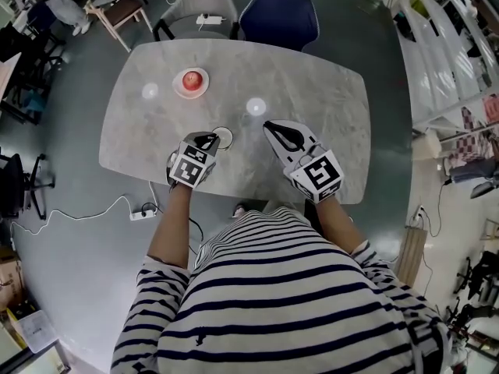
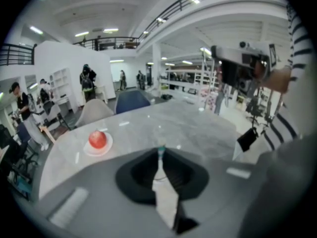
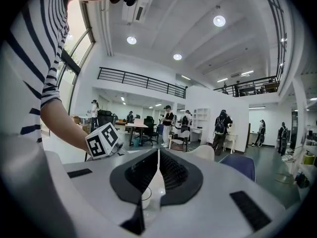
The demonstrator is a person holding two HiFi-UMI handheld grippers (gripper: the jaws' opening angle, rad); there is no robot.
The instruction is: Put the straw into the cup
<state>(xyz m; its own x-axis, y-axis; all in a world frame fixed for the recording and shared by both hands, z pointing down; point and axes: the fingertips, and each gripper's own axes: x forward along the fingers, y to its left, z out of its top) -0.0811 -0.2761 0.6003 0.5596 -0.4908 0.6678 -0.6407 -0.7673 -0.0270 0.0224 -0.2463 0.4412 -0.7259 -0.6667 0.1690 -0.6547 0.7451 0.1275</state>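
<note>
A thin pale straw with a teal tint (image 2: 160,151) pokes out from between the tips of my left gripper (image 2: 161,159), which is shut on it. In the head view the left gripper (image 1: 210,139) points steeply down, right beside a small clear cup (image 1: 224,137) that stands on the marble table (image 1: 327,92). The straw itself is too small to make out there. My right gripper (image 1: 270,125) is held to the right of the cup, shut and with nothing in it. Through the lower gap of the right gripper (image 3: 158,157) the cup (image 3: 146,198) shows below.
A red apple (image 1: 192,79) lies on a small plate (image 1: 191,92) at the back left of the table; the apple (image 2: 97,139) also shows in the left gripper view. A grey chair (image 1: 199,6) and a blue chair (image 1: 278,18) stand behind the table. A power strip (image 1: 143,214) lies on the floor at the left.
</note>
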